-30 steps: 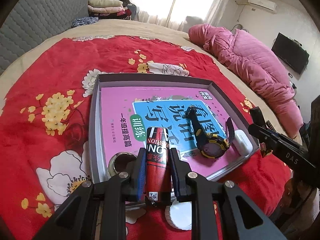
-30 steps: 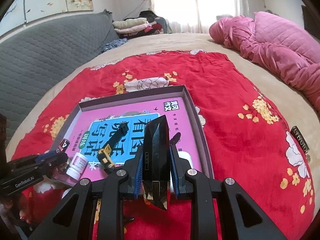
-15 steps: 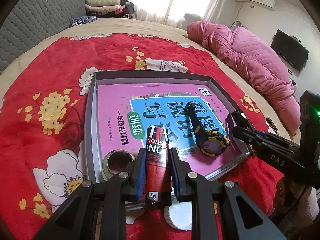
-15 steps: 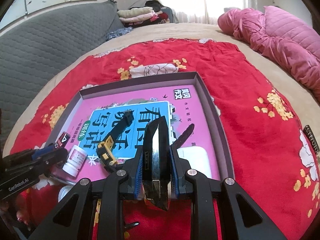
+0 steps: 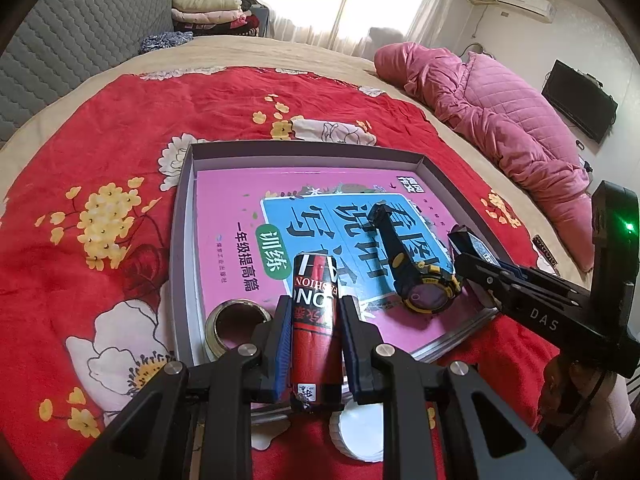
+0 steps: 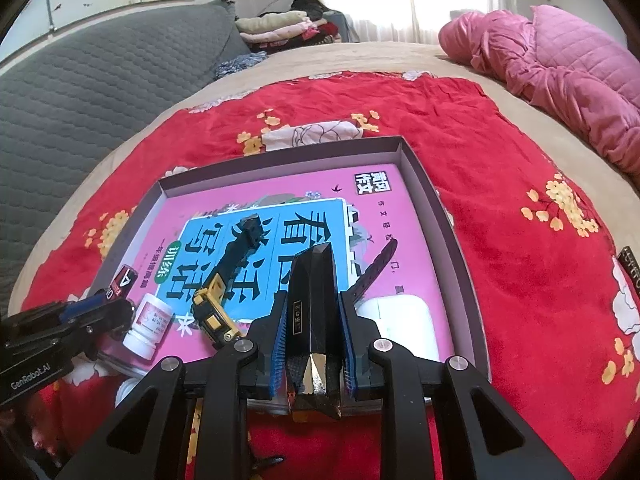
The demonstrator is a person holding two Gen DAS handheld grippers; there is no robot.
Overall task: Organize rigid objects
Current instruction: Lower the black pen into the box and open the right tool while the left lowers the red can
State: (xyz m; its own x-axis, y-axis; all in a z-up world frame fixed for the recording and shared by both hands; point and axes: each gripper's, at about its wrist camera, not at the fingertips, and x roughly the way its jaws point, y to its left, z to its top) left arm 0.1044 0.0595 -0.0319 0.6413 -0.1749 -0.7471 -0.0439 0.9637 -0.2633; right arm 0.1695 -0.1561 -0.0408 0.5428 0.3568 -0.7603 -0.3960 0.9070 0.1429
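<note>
a: bedroom, midday light; two handheld grippers hang over the near edge of a shallow tray (image 5: pixel 182 248) on a red floral spread; left gripper (image 5: pixel 314 344) closed tight on a red can (image 5: pixel 314 320), right gripper (image 6: pixel 314 340) closed on a faceted black case (image 6: pixel 314 308); what do the jaws look like?

b: both nearly shut, blue pads flat against the sides of their loads; the can stands upright between the left pads, over the tray's near rim; the case, a tall wedge with a gold base, sits over the near rim too, just in front of a white box (image 6: pixel 400 320).

a: how would they handle?

b: my guess: the can is stiff and light, round and glossy, so it may twist or slip if pinched off centre; mid-body, as held, looks right; the case is hard, angled and shiny; the pads have its flat faces, the safest hold; its taper could let it slide if the grip slackens.

a: and the tray itself?

b: a pink book (image 5: pixel 320 200) lines its floor; on the book lies a black and yellow watch (image 5: pixel 416 276), strap flexible, best taken by the body; a metal ring (image 5: pixel 236 324) sits in the tray's near left corner; a small white bottle (image 6: pixel 148 326) stands by the left gripper; a white lid (image 5: pixel 360 436) lies outside, below the near rim.
</note>
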